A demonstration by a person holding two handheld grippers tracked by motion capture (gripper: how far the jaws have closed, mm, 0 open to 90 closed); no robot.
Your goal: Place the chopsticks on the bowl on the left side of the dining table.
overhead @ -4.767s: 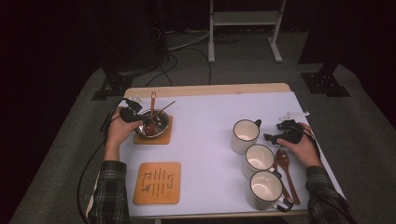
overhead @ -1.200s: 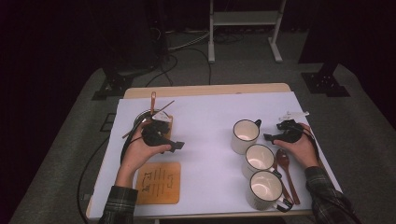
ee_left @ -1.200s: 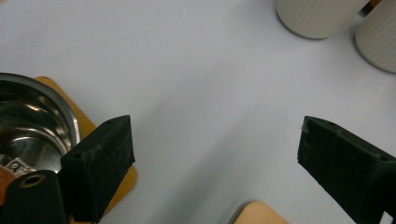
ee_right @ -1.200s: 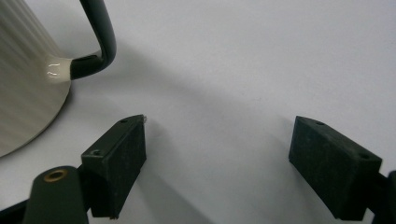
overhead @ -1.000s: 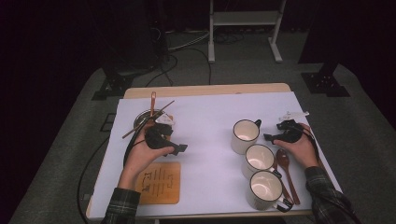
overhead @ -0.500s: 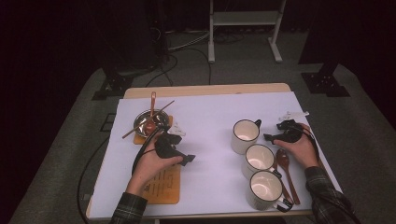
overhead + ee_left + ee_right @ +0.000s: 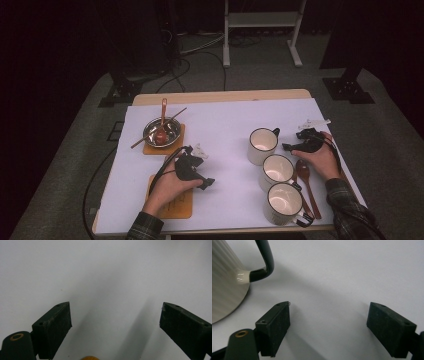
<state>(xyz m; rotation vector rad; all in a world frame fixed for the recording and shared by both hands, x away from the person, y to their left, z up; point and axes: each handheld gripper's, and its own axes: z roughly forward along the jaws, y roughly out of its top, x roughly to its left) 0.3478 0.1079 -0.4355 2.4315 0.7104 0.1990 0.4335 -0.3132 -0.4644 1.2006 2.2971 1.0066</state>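
My left gripper [image 7: 206, 182] hovers low over the white table cover [image 7: 225, 120], just right of an empty wooden coaster [image 7: 179, 204]. In the left gripper view its jaws [image 7: 115, 322] stand open with nothing between them, and an orange edge [image 7: 91, 358] peeks in at the bottom. My right gripper [image 7: 289, 147] rests open beside the far cream cup [image 7: 262, 145]. That cup's ribbed wall [image 7: 224, 285] and dark handle [image 7: 265, 260] lie left of the right jaws [image 7: 328, 325], apart from them.
A steel bowl [image 7: 162, 131] with a red spoon and a chopstick sits on another coaster [image 7: 150, 149] at the back left. Two more cups [image 7: 277, 170] [image 7: 282, 202] line the front right, with wooden spoons [image 7: 305, 182] beside them under the right hand.
My left hand has left the bowl and moved toward the front and right, to beside the near coaster. The right hand and the cups have stayed put.
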